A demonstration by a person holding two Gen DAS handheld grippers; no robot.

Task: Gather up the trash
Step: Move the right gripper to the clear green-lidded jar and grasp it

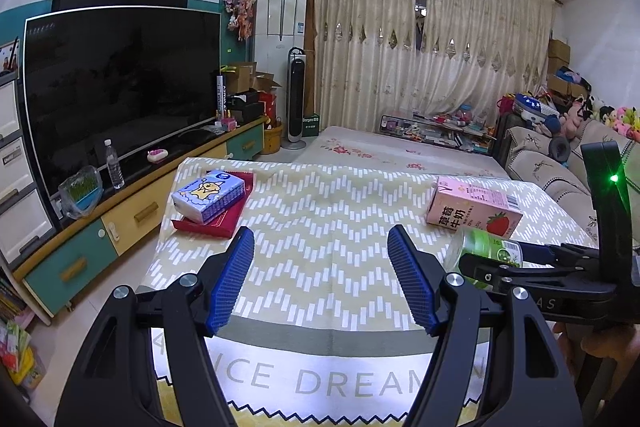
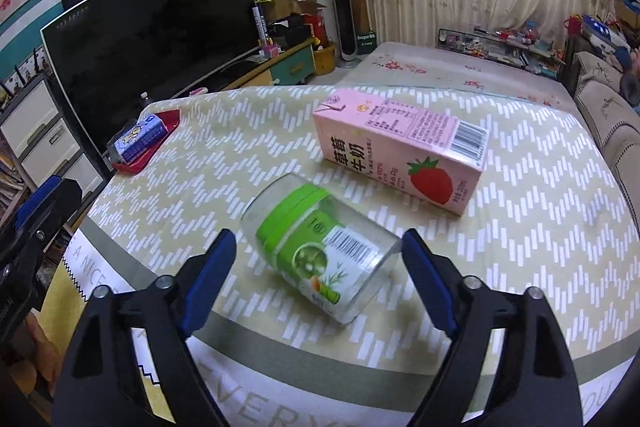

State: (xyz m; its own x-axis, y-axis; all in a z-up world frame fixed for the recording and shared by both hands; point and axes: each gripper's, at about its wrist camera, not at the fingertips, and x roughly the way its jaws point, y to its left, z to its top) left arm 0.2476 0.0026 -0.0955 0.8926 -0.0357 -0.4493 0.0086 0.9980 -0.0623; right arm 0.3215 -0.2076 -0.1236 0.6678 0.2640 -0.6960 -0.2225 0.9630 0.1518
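Observation:
A clear plastic jar [image 2: 320,247] with a green lid and label lies on its side on the chevron tablecloth [image 2: 224,163]. My right gripper [image 2: 318,239] is open with the jar between its blue fingertips; the pads stand close beside it without pressing. Just behind the jar lies a pink strawberry milk carton [image 2: 404,151]. In the left wrist view the jar [image 1: 484,247] and carton [image 1: 472,211] sit at the right, with the right gripper's black frame beside them. My left gripper [image 1: 320,239] hangs open over bare cloth, holding nothing.
A blue tissue pack [image 1: 208,195] rests on a red tray [image 1: 216,227] at the table's far left corner. A large TV [image 1: 120,87] and its low cabinet [image 1: 132,215] run along the left. A sofa [image 1: 560,167] stands at the right. A person's hand shows at the lower right.

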